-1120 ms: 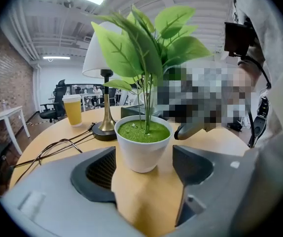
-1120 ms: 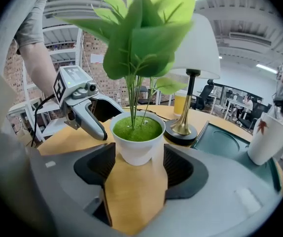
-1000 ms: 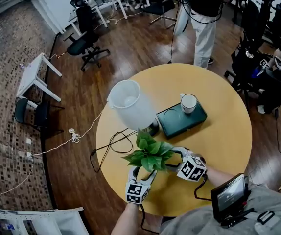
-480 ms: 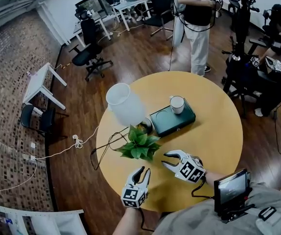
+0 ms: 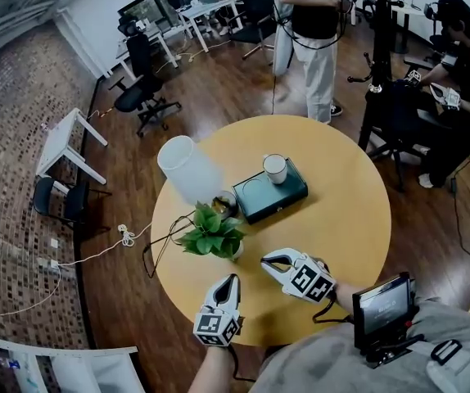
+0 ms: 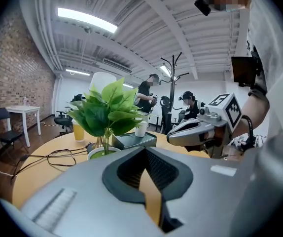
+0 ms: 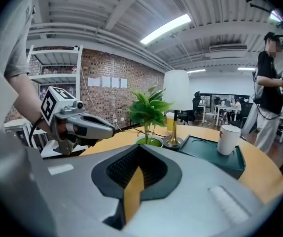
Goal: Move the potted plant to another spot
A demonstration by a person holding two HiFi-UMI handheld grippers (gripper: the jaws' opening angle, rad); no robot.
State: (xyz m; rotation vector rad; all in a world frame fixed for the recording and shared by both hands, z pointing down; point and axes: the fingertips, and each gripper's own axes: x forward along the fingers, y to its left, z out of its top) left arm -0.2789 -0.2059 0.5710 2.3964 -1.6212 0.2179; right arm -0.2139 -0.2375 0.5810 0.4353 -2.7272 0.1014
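Note:
The potted plant (image 5: 212, 234), green leaves in a small white pot, stands free on the round wooden table (image 5: 345, 219), next to the lamp's base. My left gripper (image 5: 232, 280) is near the table's front edge, a short way in front of the plant, shut with nothing in it. My right gripper (image 5: 265, 261) hovers just right of the plant, also shut and empty. In the left gripper view the plant (image 6: 105, 113) is ahead beyond the shut jaws, and the right gripper (image 6: 173, 138) is on the right. In the right gripper view the plant (image 7: 149, 108) stands ahead and the left gripper (image 7: 113, 130) is on the left.
A lamp with a white shade (image 5: 186, 169) stands behind the plant. A dark green tray (image 5: 277, 196) carrying a white cup (image 5: 275, 168) sits right of it. A black cable (image 5: 163, 237) runs off the table's left edge. People stand and sit beyond the table.
Both grippers have let go of the plant's pot, drawn back towards the near edge and up, and shut their jaws. The plant stays standing by the lamp.

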